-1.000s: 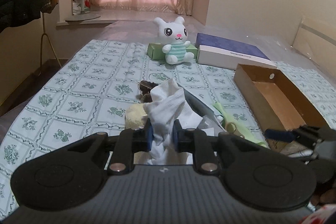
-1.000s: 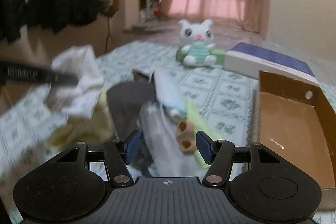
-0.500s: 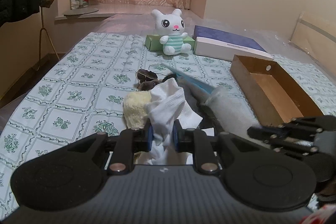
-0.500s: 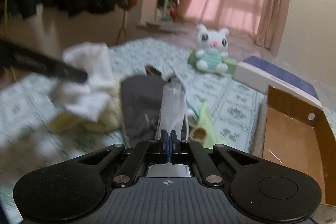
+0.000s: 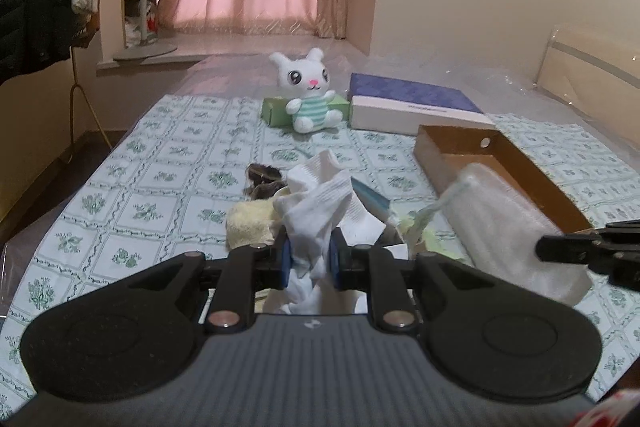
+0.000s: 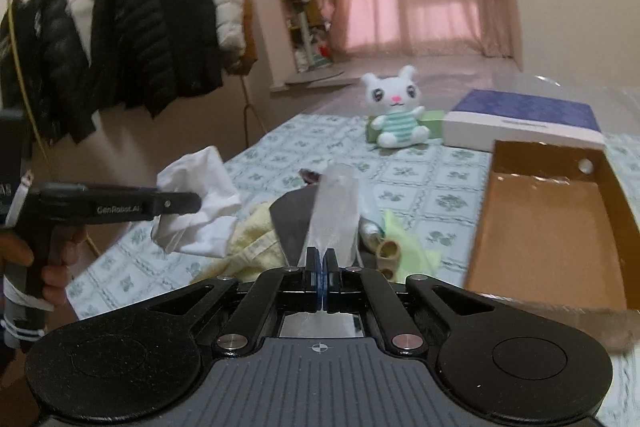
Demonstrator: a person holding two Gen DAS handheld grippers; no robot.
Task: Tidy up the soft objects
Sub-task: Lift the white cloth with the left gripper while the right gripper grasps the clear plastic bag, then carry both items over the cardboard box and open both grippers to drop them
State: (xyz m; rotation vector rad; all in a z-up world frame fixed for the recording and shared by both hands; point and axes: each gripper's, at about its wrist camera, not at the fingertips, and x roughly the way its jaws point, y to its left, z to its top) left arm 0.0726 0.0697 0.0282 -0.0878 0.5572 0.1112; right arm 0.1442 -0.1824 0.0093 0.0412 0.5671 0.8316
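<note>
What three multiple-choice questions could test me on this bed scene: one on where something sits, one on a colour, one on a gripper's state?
1. Where is the plush bunny?
A. Inside the brown box
B. On the bed, in front of a green box
C. On the coat rack

2. What colour is the sock bundle in the left gripper?
A. White
B. Red
C. Black

3. How does the right gripper stand?
A. Wide open
B. Shut on a clear plastic packet
C. Out of view

Answers: 1 B, the green box shows behind it; 2 A, white ribbed fabric; 3 B, the pads pinch the packet's edge.
</note>
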